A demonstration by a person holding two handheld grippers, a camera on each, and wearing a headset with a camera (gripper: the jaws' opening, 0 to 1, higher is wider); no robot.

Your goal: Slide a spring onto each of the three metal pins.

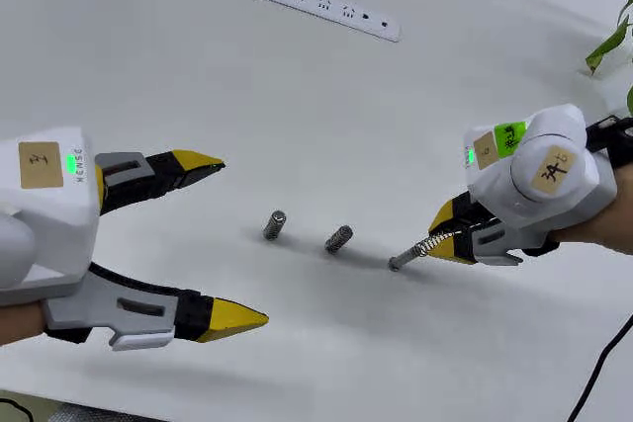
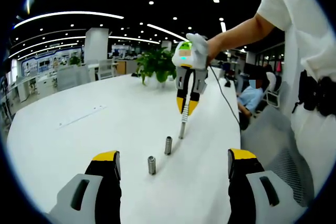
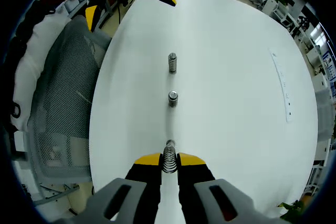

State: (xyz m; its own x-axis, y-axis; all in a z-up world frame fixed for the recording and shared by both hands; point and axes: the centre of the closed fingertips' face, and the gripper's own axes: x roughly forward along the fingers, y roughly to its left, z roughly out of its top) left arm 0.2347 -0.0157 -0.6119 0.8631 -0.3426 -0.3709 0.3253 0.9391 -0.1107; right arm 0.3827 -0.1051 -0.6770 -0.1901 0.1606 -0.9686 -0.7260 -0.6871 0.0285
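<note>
Two short metal pins point(image 1: 275, 224) point(image 1: 338, 238) stand on the white table, each with coils around it; in the left gripper view the same pins point(image 2: 151, 164) point(image 2: 168, 145) stand just ahead of my jaws. My right gripper point(image 1: 442, 236) is shut on a spring point(image 1: 427, 246) that sits over a third pin point(image 1: 396, 263), whose end touches the table. The held spring point(image 3: 169, 159) lies between the yellow tips of the right gripper point(image 3: 169, 160). My left gripper point(image 1: 229, 239) is open and holds nothing, left of the pins.
A white power strip point(image 1: 307, 2) lies at the table's far side. Plant leaves point(image 1: 611, 44) reach in at the right edge and a black cable point(image 1: 593, 373) hangs at the lower right. A mesh chair point(image 3: 63, 103) stands beside the table.
</note>
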